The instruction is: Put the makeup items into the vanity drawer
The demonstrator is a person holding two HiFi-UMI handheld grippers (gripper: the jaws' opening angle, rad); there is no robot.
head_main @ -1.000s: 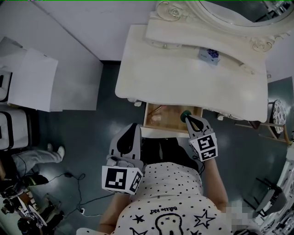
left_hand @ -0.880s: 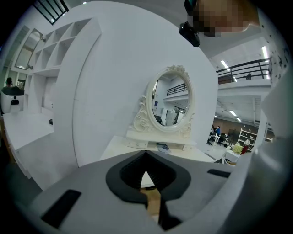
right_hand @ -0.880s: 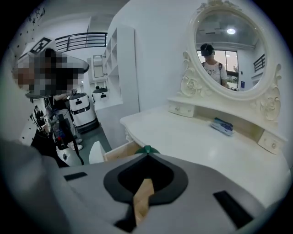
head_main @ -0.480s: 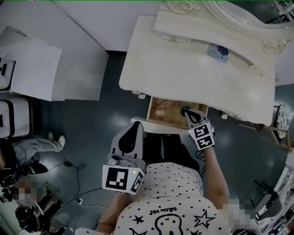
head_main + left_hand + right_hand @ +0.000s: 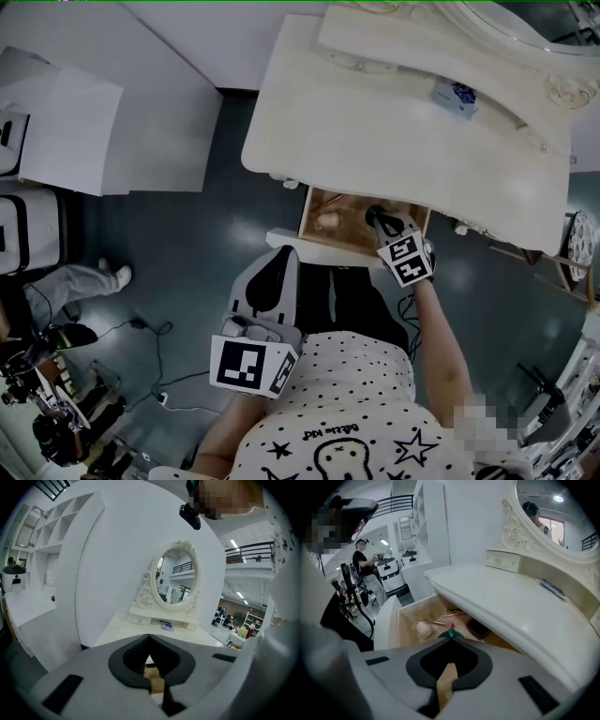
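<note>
The cream vanity table (image 5: 375, 122) has its wooden drawer (image 5: 306, 214) pulled out below the front edge. My right gripper (image 5: 373, 217) reaches into the drawer's right part, shut on a small green item (image 5: 451, 633) that shows only as a sliver at the jaw tips. In the right gripper view (image 5: 450, 637) a pink puff (image 5: 423, 628), a thin pink stick (image 5: 440, 623) and a black compact (image 5: 477, 628) lie in the drawer (image 5: 387, 625). My left gripper (image 5: 284, 253) hangs near the person's body, shut and empty, pointing (image 5: 149, 637) toward the table.
A small blue-and-white packet (image 5: 454, 95) lies on the raised shelf below the oval mirror (image 5: 177, 577). White cabinets (image 5: 66, 141) stand to the left over a dark floor (image 5: 169, 272). Cables (image 5: 150, 361) trail on the floor at lower left.
My right gripper has moved forward and deeper into the open drawer with the green item. The left gripper has barely moved.
</note>
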